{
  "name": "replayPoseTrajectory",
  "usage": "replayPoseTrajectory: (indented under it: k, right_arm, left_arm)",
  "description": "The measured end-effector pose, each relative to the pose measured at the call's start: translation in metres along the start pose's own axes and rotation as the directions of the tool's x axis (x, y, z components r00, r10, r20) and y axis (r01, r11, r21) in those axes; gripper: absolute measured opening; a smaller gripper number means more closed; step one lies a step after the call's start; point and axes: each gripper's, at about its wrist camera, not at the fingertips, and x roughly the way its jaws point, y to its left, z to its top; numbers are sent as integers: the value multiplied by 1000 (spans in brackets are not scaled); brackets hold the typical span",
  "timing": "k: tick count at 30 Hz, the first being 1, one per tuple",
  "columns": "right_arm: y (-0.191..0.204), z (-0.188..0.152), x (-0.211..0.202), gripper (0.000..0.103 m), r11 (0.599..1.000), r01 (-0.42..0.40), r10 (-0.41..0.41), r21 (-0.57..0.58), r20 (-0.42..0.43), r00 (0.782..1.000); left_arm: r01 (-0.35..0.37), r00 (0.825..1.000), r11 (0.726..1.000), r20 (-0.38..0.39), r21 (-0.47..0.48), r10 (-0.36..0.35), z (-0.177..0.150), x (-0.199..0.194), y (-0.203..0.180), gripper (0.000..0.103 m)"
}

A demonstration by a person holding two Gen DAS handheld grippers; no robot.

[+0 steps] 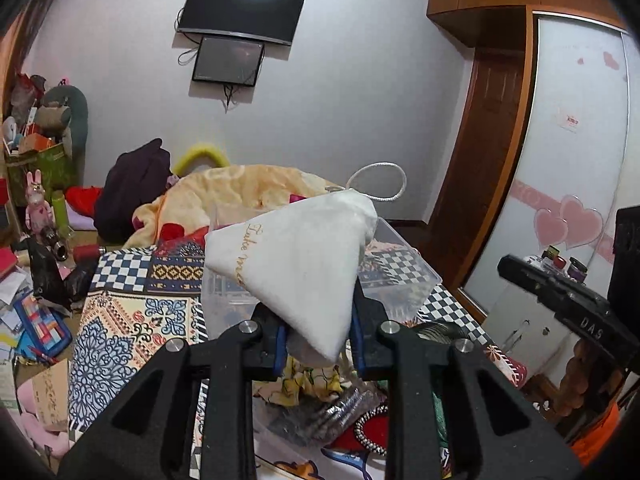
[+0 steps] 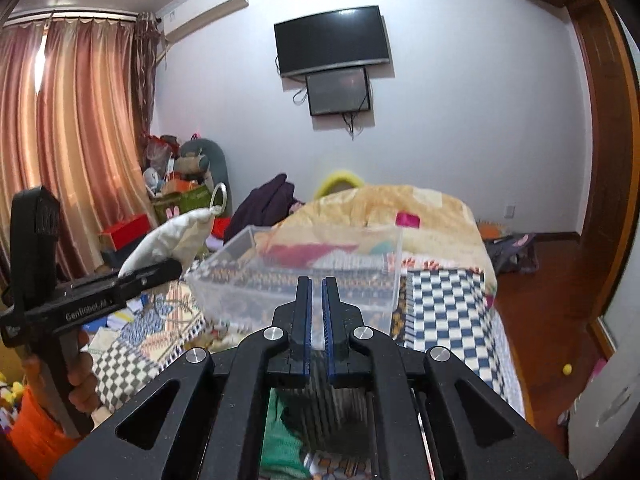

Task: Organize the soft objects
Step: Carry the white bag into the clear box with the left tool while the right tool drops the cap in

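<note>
Black linkage arms of the left gripper (image 1: pixel 320 344) fill the bottom of the left wrist view, and beneath them lies a jumble of soft things: a yellow flowered cloth (image 1: pixel 308 384) and a red beaded piece (image 1: pixel 374 430). Beyond stands a clear plastic bin (image 1: pixel 404 268) on the patchwork bedspread (image 1: pixel 132 312), with a peach blanket (image 1: pixel 224 196) heaped behind it and a dark purple garment (image 1: pixel 132 188) farther back. On the wall hang a television (image 1: pixel 240 10) and a smaller screen (image 1: pixel 228 60).

That gripper's blue-lined fingers are clamped on the lower corner of a white drawstring pouch (image 1: pixel 296 264) (gold script runs along its left edge). Held in the air over the near side of the bin, the pouch widens upward from the pinched corner, its long axis tilting up and to the right, with the gathered mouth and white cord loop (image 1: pixel 380 184) at the top.

In the right wrist view, the right gripper (image 2: pixel 317 312) has its fingers nearly together with only a thin slit between them, gripping nothing, aimed at the bin's (image 2: pixel 296 280) near wall. The pouch (image 2: pixel 168 244) shows at left.
</note>
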Motion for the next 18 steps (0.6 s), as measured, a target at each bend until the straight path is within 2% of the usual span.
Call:
replayPoseTrajectory:
  k: [3,6,8,10,11,15,18]
  right_arm:
    - [1,0,4,5,1000,-1,1,-4,-8,1000]
    - [2,-11,7,7,999,39,-40,-14,-55,998]
    - [1,-20,12,20,1000,23,-25,-12,-112,993]
    - [3,-32,17,55,999,29,-32,-22,-151,988]
    - [4,-38,17,60,999,38,-42,-32,-157,987]
    - [9,-58,23,62,997,38,-53,-66,-231,972]
    - [-1,-69,30,61,998,44,-52,-37,-271,961]
  left_arm:
    - [-7,1000,1000,-6,5,7,-2,1,2,24]
    - [-22,1000,1000,-17,16,22,-8,3,2,24]
    - [-24,999,1000,-26,19,25,-12,3,2,24]
    - [-24,999,999,-35,22,25,-16,4,2,24]
    - [-26,999,999,-40,24,27,-18,4,2,24]
    - [-29,998,999,-52,25,30,-22,6,3,24]
    - [-25,998,999,-58,22,27,-23,6,2,24]
